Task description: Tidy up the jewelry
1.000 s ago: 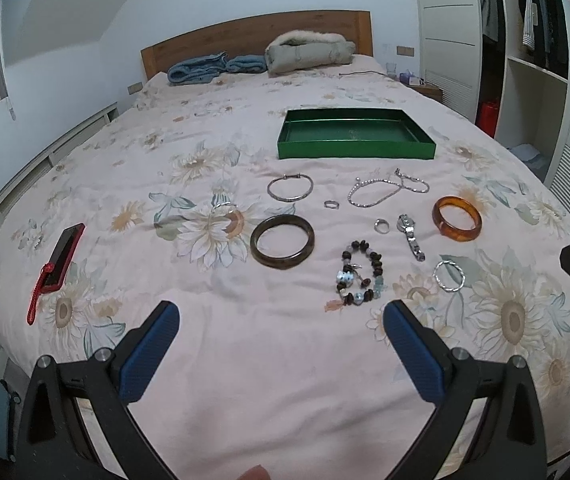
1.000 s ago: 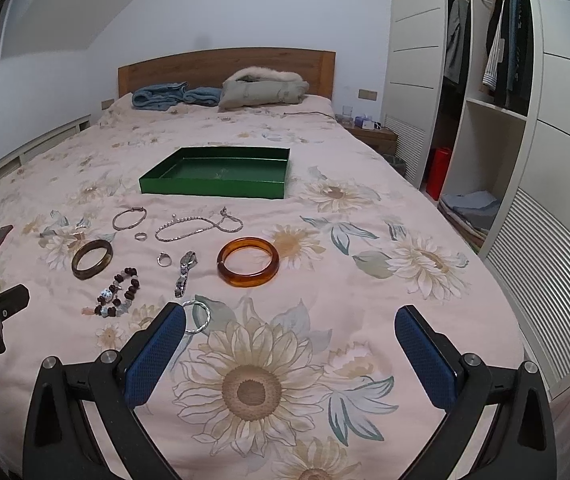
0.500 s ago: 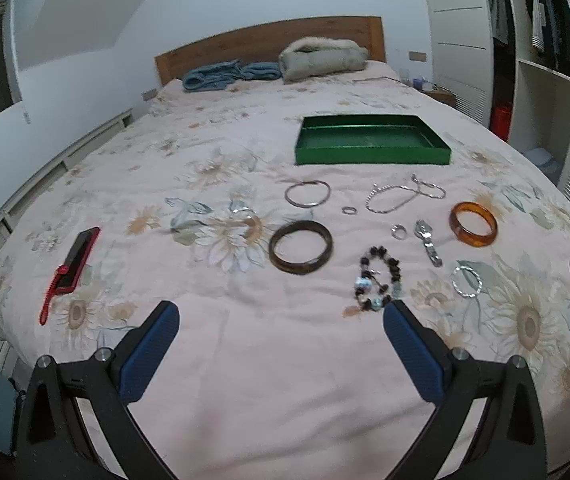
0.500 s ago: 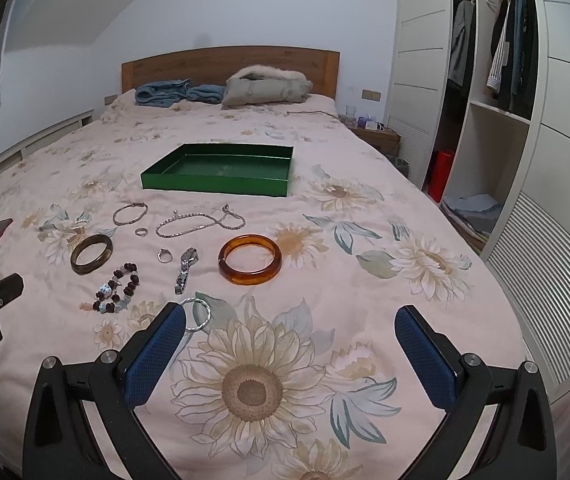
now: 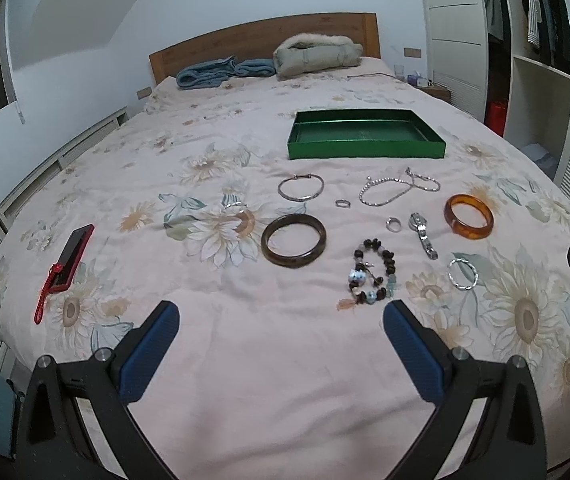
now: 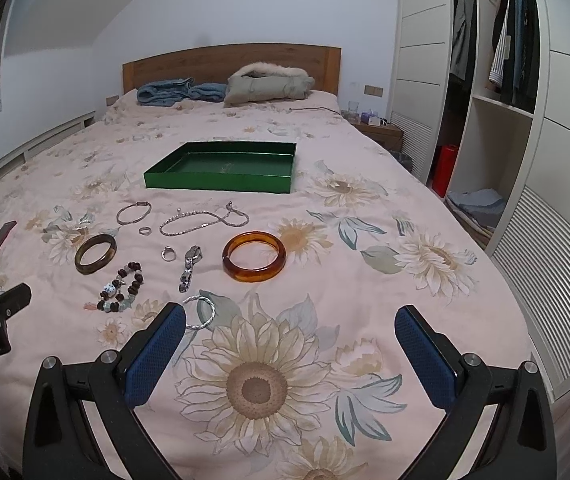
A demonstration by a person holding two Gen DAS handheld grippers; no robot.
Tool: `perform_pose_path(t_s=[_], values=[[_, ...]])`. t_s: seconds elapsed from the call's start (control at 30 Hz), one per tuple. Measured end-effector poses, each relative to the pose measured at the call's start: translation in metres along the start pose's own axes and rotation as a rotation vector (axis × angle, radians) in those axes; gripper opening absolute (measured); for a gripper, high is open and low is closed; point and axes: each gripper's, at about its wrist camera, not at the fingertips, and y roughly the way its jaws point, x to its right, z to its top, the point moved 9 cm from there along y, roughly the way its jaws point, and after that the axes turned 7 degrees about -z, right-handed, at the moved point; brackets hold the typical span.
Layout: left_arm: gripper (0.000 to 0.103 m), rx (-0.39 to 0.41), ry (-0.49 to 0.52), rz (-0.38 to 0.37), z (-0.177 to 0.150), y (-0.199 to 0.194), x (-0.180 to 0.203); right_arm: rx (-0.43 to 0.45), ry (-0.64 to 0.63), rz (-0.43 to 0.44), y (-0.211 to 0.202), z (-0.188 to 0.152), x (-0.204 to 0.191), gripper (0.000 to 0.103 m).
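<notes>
Nothing sorted yet: the green tray (image 5: 367, 148), upper centre of the left wrist view, sits bare. Below it, left to right, the dark bangle (image 5: 293, 240), bead bracelet (image 5: 373, 276), watch (image 5: 423, 234) and amber bangle (image 5: 469, 216) all lie loose on the bedspread (image 5: 245, 340). Left gripper (image 5: 281, 344) gapes wide, holding nothing. Right gripper (image 6: 291, 354) likewise, spread and clear of everything.
</notes>
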Motion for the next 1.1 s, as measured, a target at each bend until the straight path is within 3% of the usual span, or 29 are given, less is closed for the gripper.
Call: perform_pose_path(t_s=[0.2, 0.47, 0.63, 0.97, 1.1], values=[[0.103, -0.043, -0.033, -0.022, -0.006, 0.004, -0.006, 0.015, 0.003, 0.017, 0.0, 0.001, -0.002, 0.102], [0.103, -0.069, -0.045, 0.002, -0.024, 0.008, -0.024, -0.012, -0.019, 0.075, 0.006, -0.008, -0.015, 0.103], [0.102, -0.098, -0.05, -0.076, -0.029, 0.021, -0.018, -0.064, -0.011, 0.136, 0.021, -0.018, -0.023, 0.101], [0.101, -0.142, 0.013, -0.232, -0.012, 0.067, 0.029, -0.189, -0.047, 0.324, 0.067, -0.034, -0.054, 0.057], [0.101, -0.178, 0.044, -0.262, -0.007, 0.094, 0.044, -0.213, -0.108, 0.388, 0.082, -0.038, -0.072, 0.05]])
